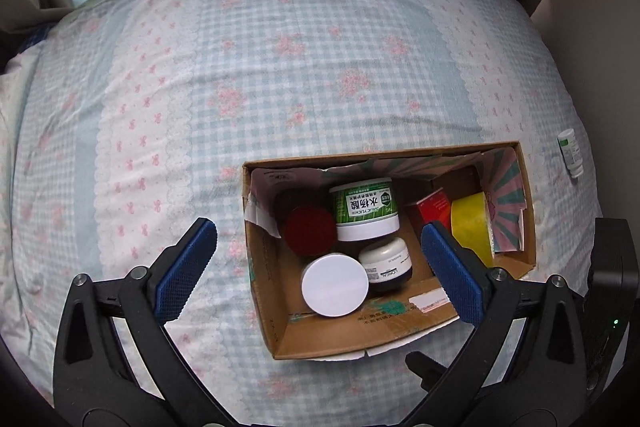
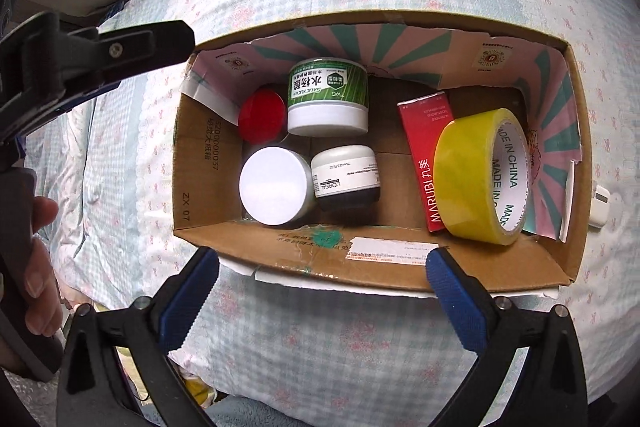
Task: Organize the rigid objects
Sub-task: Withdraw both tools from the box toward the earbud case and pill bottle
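**Both grippers spread wide over the packed box**

The left gripper (image 1: pixel 316 259) and right gripper (image 2: pixel 322 281) are hovering released, gripping nothing. In the cardboard box (image 2: pixel 208 163) are sitting a green-label jar (image 2: pixel 327 97), red-lidded jar (image 2: pixel 262 117), white-lidded jar (image 2: pixel 274 185), L'Oréal jar (image 2: pixel 346 177), red Marubi carton (image 2: pixel 426 155) and yellow tape roll (image 2: pixel 476 179). A small white bottle (image 1: pixel 571 153) is lying on the checked bedspread (image 1: pixel 280 67) beside the box.

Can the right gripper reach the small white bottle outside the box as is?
Probably yes: the right gripper is open and empty, and the bottle lies alone on the bedspread beside the box.
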